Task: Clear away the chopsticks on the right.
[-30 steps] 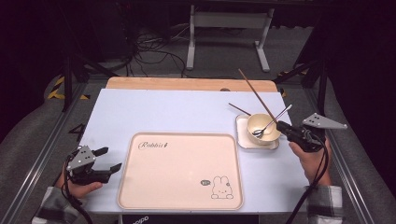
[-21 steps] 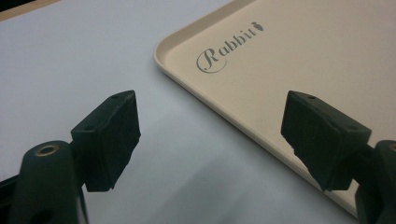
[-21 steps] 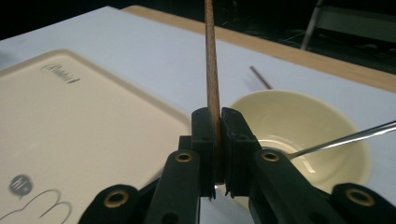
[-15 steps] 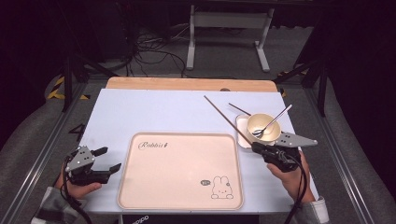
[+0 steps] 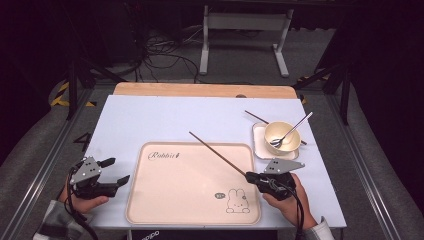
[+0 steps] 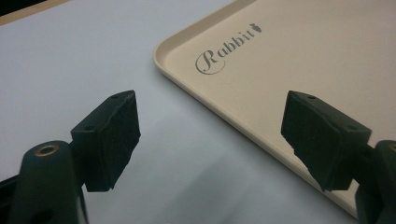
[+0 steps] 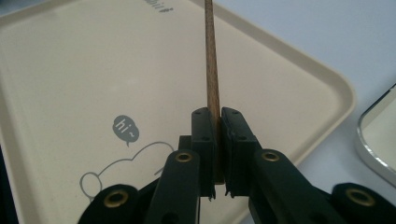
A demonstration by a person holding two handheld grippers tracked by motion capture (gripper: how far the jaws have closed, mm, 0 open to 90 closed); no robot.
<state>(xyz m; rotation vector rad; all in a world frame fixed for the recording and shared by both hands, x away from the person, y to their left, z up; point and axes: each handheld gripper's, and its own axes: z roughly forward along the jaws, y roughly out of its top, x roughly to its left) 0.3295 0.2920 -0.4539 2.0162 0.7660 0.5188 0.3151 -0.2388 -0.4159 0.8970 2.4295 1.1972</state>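
A long brown chopstick slants over the beige rabbit tray, its far tip pointing up and to the left. My right gripper is shut on its near end, at the tray's right edge. In the right gripper view the chopstick rises straight from between the pressed jaws of the right gripper, above the tray. My left gripper rests open on the table just left of the tray. Between the wide-spread jaws of the left gripper there is nothing, and the tray corner with its script lies ahead.
A cream bowl with a metal spoon in it stands on a white square plate right of the tray. A second chopstick lies behind the bowl. The plate's rim shows in the right gripper view. A wooden strip borders the table's far edge.
My right gripper carried the chopstick from beside the bowl leftward and nearer to the person, lower, to the tray's right edge. The left gripper kept still.
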